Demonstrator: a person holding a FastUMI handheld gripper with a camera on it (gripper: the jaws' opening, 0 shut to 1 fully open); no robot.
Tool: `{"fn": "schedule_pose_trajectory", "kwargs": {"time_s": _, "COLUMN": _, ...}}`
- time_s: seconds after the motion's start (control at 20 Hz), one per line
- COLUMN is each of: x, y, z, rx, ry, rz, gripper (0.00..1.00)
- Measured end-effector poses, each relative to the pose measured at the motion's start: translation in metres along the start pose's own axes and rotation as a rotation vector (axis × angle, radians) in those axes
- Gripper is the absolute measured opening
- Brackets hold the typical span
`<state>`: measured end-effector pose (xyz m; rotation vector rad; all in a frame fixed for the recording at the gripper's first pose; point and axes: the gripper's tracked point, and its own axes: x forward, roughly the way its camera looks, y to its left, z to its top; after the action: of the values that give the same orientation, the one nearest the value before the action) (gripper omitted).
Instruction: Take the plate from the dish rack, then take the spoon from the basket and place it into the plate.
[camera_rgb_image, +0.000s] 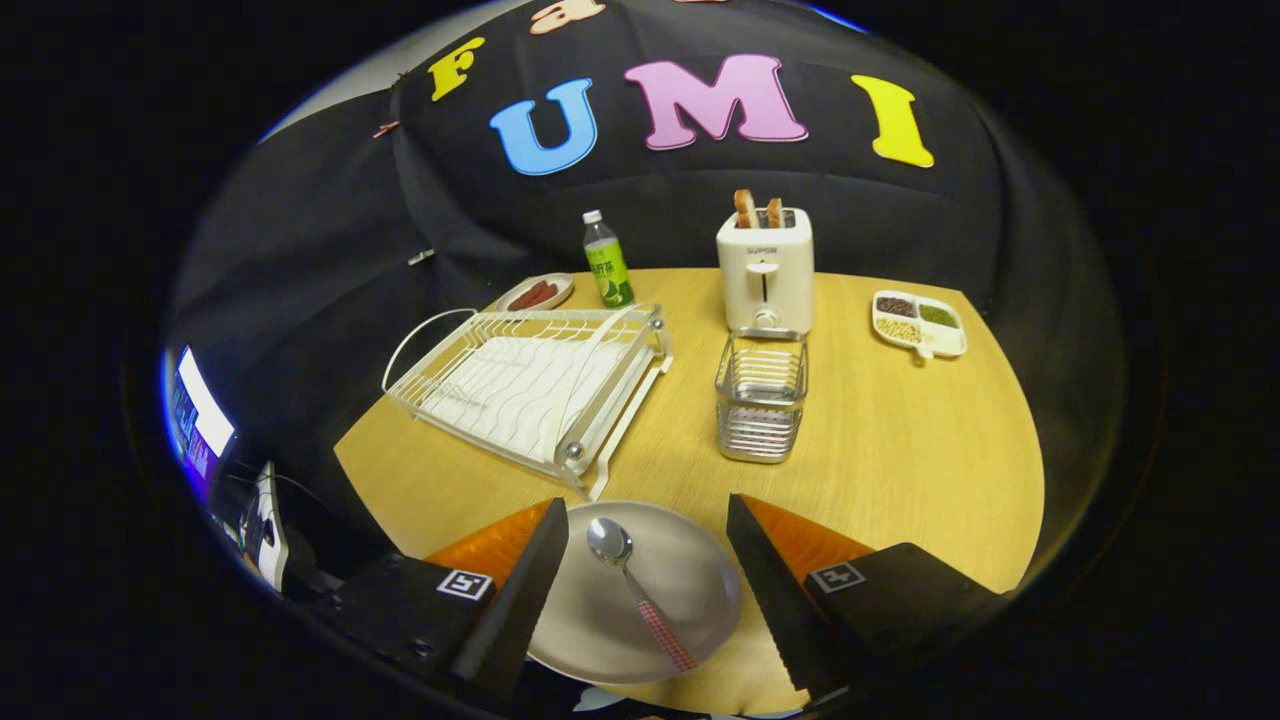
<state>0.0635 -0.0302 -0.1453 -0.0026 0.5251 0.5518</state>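
A pale round plate (690, 585) lies flat on the wooden table, between my two fingers and below them. On it rests a spoon (635, 585) with a metal bowl and a pink checked handle, bowl pointing away from me. My gripper (648, 535) is open above the plate, its fingers apart and touching nothing. Beyond the left finger stands the white wire dish rack (530, 380), with no dishes in it. The metal wire basket (762, 400) sits ahead of the fingers, in front of the toaster.
A white toaster (765, 270) with two bread slices stands behind the basket. A green drink bottle (607, 260) and a small dish of sausages (535, 293) are at the back left. A divided snack tray (918, 322) sits at the back right. Beside the table's left edge stands a monitor (200, 420).
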Motion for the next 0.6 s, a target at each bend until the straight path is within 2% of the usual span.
{"fn": "schedule_pose_trajectory", "kwargs": {"time_s": 0.35, "x": -0.061, "y": -0.007, "z": 0.093, "rx": 0.062, "ry": -0.251, "rz": -0.245, "gripper": 0.98}}
{"fn": "schedule_pose_trajectory", "kwargs": {"time_s": 0.6, "x": -0.110, "y": 0.002, "z": 0.124, "rx": 0.106, "ry": -0.419, "rz": -0.375, "gripper": 0.98}}
